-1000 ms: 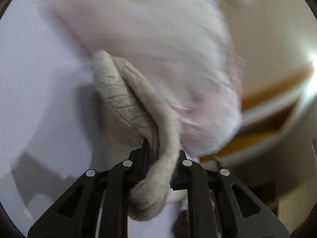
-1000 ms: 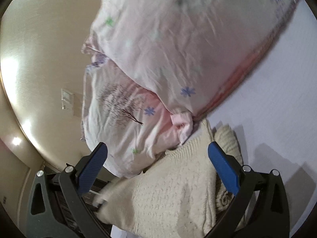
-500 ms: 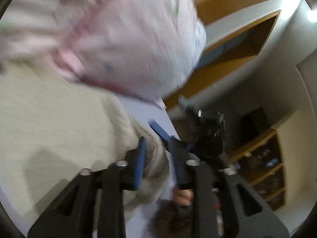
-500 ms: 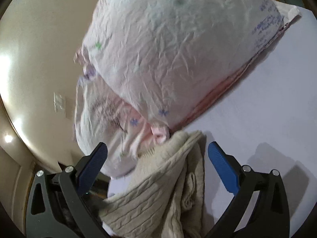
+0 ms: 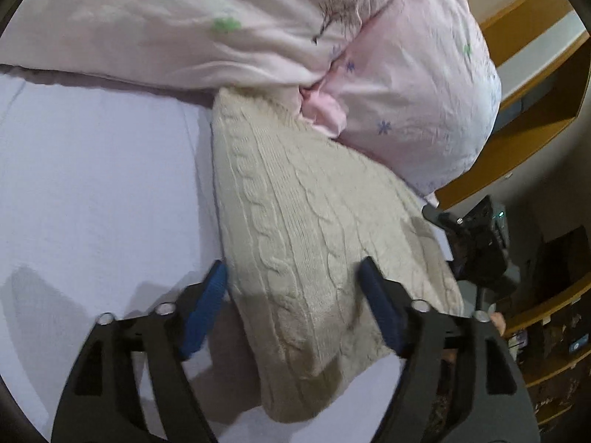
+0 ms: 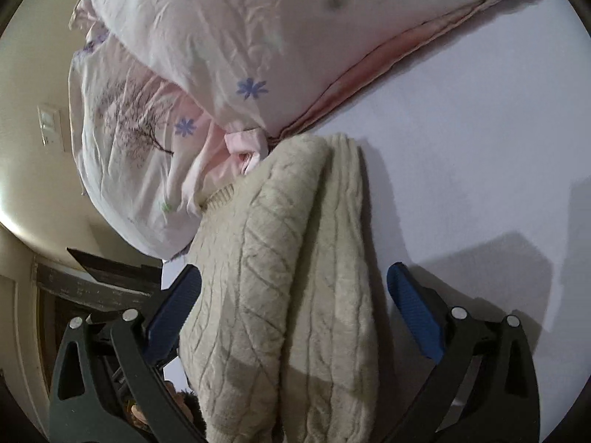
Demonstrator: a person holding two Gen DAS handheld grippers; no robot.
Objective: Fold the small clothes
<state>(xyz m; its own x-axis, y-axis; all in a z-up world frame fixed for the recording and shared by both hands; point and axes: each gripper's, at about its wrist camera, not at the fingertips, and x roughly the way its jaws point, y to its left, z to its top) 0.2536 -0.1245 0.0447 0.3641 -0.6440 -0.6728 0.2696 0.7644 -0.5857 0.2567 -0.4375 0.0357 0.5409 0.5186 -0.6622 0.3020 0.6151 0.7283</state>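
A cream cable-knit sweater (image 5: 306, 217) lies folded on the pale lilac bed sheet (image 5: 92, 192), its far end against the pink bedding. My left gripper (image 5: 293, 277) is open, its blue pads straddling the sweater's near end without closing on it. In the right wrist view the sweater (image 6: 280, 277) shows as a doubled fold running away from the camera. My right gripper (image 6: 293, 280) is open too, with the fold lying between its blue fingers.
A pink flowered pillow (image 5: 417, 85) and a crumpled duvet (image 5: 184, 26) lie just behind the sweater. The pillow also shows in the right wrist view (image 6: 240, 44). Wooden shelving (image 5: 532, 85) and the other gripper (image 5: 476, 243) are at the right, past the bed edge.
My left gripper was shut on a bunched part of the sweater a second ago; it has let go and opened. The sweater now lies flat and folded. The right gripper stayed open.
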